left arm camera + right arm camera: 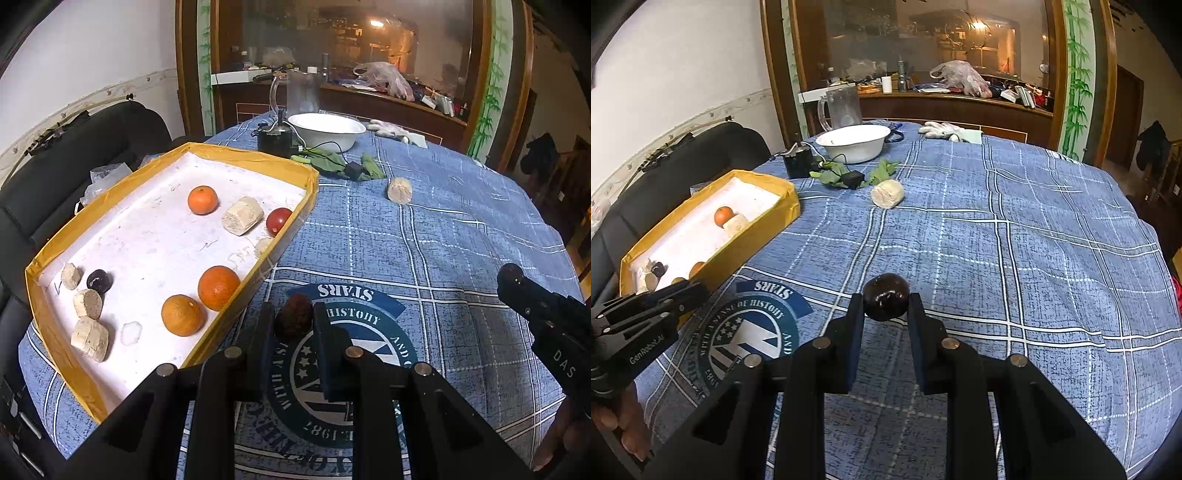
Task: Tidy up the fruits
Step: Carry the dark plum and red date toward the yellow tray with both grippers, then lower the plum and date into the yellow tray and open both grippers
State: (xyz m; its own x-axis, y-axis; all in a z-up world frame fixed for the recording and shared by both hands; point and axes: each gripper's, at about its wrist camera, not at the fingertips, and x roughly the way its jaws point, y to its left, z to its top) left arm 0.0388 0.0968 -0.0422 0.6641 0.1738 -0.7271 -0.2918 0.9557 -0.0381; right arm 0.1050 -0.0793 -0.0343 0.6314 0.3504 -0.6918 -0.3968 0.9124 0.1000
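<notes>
Item 1, left gripper (pixel 293 319): I am pinching a dark brown, rough-skinned fruit (pixel 294 316) between both fingers, just beside the near long wall of the yellow tray (pixel 291 168). Held there, I judge, because the tray is where the fruit is being collected.

Item 2, right gripper (pixel 885 304): I am pinching a dark, glossy round fruit (pixel 886 296), fingers pressed on either side, over the blue checked tablecloth (pixel 1034 258), well apart from the tray. Whether it is lifted off the cloth I cannot tell.

Item 3, tray contents: three oranges (pixel 218 287), a red tomato-like fruit (pixel 278 220) against the far-right wall, one small dark fruit (pixel 99 280), and several pale cylindrical chunks (pixel 242 215). Like pieces are sitting in loose clusters, which suggests sorting by kind.

Item 4, stray: one pale chunk (pixel 887 194) is lying alone on the cloth near green leaves (pixel 833 173), not yet gathered.
</notes>
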